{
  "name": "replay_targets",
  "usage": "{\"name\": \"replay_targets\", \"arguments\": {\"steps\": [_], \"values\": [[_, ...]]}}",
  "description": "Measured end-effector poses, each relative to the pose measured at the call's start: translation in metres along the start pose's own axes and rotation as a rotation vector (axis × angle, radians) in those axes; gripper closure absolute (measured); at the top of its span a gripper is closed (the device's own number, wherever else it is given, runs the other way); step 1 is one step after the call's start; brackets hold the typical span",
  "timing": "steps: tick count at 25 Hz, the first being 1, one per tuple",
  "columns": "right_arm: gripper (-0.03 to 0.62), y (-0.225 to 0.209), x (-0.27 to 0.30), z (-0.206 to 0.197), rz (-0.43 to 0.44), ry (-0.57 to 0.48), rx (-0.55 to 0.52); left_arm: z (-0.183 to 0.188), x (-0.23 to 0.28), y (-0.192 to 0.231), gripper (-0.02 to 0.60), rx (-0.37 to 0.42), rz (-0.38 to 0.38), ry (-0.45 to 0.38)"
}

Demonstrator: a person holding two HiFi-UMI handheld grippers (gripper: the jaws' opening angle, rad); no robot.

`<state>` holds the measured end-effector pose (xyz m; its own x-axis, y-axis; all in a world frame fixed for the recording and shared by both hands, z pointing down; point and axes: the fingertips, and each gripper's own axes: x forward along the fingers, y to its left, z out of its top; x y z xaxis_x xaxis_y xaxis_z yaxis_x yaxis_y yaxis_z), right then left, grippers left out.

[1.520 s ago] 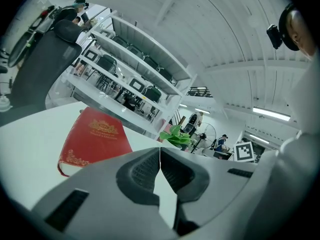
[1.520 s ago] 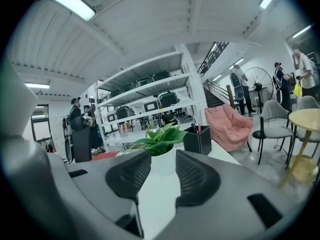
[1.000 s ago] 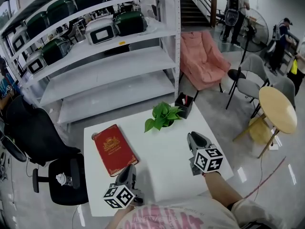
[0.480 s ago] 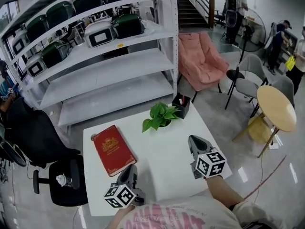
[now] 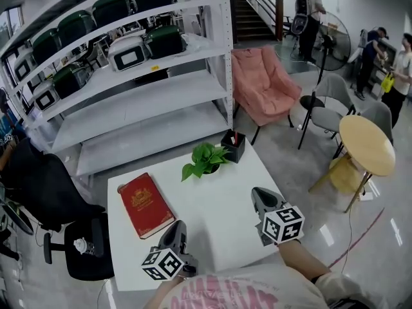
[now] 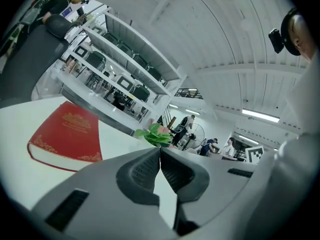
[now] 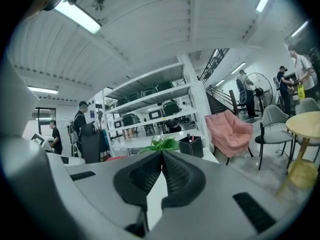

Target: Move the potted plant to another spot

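Left gripper (image 5: pixel 178 226) and right gripper (image 5: pixel 258 194): jaws closed, empty. Green leafy potted plant (image 5: pixel 202 159) stands at white table's (image 5: pixel 219 211) far edge, beside black pen box (image 5: pixel 233 147). Risk: closed jaws could topple it.

Head view steeply down over table (image 5: pixel 219 208); gripper views low, near-level across it; all share plant (image 5: pixel 203 158).

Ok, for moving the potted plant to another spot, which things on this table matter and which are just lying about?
Part of the job: potted plant, near the far edge of the white table; left gripper and right gripper, both shut and empty, short of the plant.
Just lying about: red book; black pen holder beside the plant.
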<state>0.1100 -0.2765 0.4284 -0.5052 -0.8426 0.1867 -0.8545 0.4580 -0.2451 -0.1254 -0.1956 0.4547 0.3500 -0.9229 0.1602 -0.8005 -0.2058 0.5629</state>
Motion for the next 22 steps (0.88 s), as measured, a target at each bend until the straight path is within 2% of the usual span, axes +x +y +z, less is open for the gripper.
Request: {"name": "replay_targets", "arguments": {"steps": [9,22], "values": [[0.580,-0.004,-0.039,0.009,0.015,0.023,0.004,-0.016,-0.004,-0.041,0.557,0.001,-0.003,-0.007],[0.580,-0.008,-0.092,-0.005,0.072,0.064,-0.024,-0.051,-0.036,-0.085,0.557,-0.003,0.034,-0.030]]}}
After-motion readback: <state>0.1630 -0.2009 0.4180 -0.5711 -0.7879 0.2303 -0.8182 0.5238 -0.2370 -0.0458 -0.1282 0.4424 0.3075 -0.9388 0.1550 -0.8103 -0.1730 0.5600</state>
